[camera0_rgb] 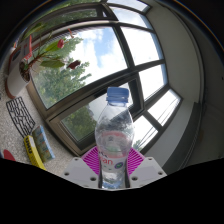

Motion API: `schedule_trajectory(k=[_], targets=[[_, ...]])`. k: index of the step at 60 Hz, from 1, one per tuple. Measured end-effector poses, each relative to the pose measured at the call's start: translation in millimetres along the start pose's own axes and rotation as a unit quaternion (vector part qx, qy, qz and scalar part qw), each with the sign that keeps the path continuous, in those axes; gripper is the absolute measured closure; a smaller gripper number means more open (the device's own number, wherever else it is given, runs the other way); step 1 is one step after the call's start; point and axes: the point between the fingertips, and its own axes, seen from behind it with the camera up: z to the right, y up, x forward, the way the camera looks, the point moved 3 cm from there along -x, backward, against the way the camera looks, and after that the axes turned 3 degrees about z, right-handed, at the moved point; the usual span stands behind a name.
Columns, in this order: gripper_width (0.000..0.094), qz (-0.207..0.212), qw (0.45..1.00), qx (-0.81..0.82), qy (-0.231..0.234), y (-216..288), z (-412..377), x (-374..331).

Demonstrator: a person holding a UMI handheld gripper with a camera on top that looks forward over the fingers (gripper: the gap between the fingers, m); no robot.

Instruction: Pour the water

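Your gripper [112, 168] has its pink pads tight on either side of the water bottle [114, 135], clamped at the label band. It's upright between the fingers, blue cap still on. Thin clear plastic, ribbed, likely slippery and squashy, so hold mid-body. Beyond, a curved window [125, 60] and a plant [50, 55].
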Motion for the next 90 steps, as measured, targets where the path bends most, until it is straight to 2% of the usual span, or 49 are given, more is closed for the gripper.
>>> schedule_trajectory(k=[5, 11, 17, 28, 34, 43, 48, 53, 59, 65, 69, 76, 90], targets=[[0.0641, 0.066, 0.986, -0.149, -0.025, 57.6, 1.7, -1.4], [0.0641, 0.157, 0.939, -0.304, -0.021, 113.5, -21.5, -11.7], [0.0642, 0.229, 0.880, -0.416, 0.010, 143.7, -72.2, -26.7], [0.0641, 0.331, 0.765, -0.547, 0.075, 156.9, -165.4, -62.5], [0.0640, 0.362, 0.737, -0.564, 0.091, 155.1, -185.2, -73.8], [0.0637, 0.359, 0.750, -0.548, 0.096, 161.5, -179.6, -69.3], [0.0637, 0.352, 0.773, -0.520, 0.087, 173.2, -167.6, -69.1], [0.0637, 0.336, 0.827, -0.443, 0.086, 186.2, -135.8, -57.9], [0.0638, 0.276, 0.921, -0.261, 0.089, 193.9, -76.8, -40.1], [0.0638, 0.208, 0.972, -0.023, 0.104, 193.2, -25.7, -27.2], [0.0638, 0.169, 0.965, 0.144, 0.138, 182.2, -12.2, -23.5], [0.0637, 0.101, 0.907, 0.351, 0.210, 156.9, -34.9, -28.7], [0.0637, -0.033, 0.830, 0.459, 0.316, 54.2, -159.5, -53.3]])
